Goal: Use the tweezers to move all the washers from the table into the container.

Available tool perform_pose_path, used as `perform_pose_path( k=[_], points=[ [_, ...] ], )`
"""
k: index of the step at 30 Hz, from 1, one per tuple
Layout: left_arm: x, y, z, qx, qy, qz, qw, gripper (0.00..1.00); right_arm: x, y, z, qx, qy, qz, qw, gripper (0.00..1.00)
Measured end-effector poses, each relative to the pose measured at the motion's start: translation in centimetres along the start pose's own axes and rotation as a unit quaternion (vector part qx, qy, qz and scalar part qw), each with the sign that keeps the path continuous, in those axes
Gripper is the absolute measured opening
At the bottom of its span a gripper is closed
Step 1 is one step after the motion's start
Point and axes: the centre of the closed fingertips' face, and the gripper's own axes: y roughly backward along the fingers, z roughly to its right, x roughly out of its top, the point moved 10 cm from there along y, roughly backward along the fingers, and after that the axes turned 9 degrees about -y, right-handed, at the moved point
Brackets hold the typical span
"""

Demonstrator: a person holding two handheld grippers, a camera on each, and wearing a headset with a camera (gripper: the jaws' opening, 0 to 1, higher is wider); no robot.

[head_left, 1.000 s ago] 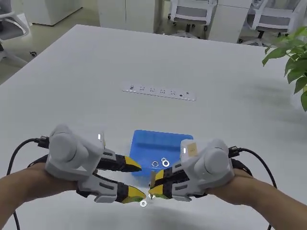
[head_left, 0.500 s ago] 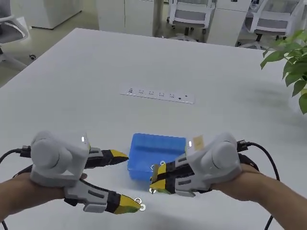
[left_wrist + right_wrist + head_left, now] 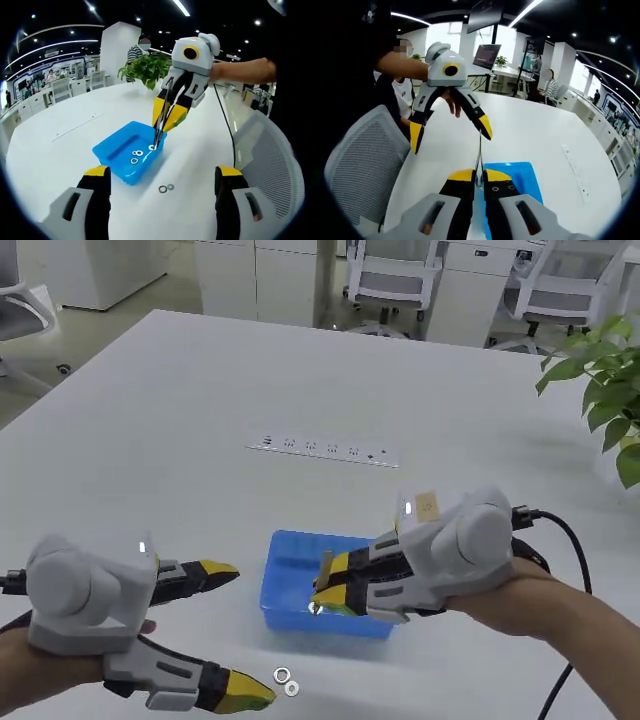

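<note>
1. Since the tweezers (image 3: 160, 125) sit in the right gripper (image 3: 328, 588), the next pick turns on where the two loose washers (image 3: 282, 676) lie from it. They lie on the table (image 3: 300, 370), just outside the near wall of the blue container (image 3: 300, 620), toward the person and a little left of the tweezer tips.
2. The tweezers run long and thin out of the right gripper's jaws, slanting down. Their tips are inside the container among the collected washers (image 3: 134, 161) (whether the tips pinch one is too small to tell).
3. The right gripper's jaws are pressed together on the tweezer shaft, with no gap to be seen in the right gripper view.
4. The left gripper (image 3: 232, 633) is the nearer to the loose washers, its lower jaw tip just beside them, but it is spread wide and holds nothing.
5. As I judge it, the tips must rise over the near wall and come back toward the person.
</note>
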Motion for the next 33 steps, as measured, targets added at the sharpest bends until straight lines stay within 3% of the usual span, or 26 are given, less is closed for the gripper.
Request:
perform_pose_path(
  k=[11,33],
  points=[
    [0.2,0.5,-0.5,0.027,0.0,0.002,0.9996,0.99,0.4,-0.9,2.3,-0.032,0.017,0.012,0.9993,0.07],
    [0.6,0.3,-2.4,0.041,-0.004,0.008,0.9991,0.99,-1.3,-4.2,4.6,-0.021,0.023,0.003,0.9995,0.08]
  ],
)
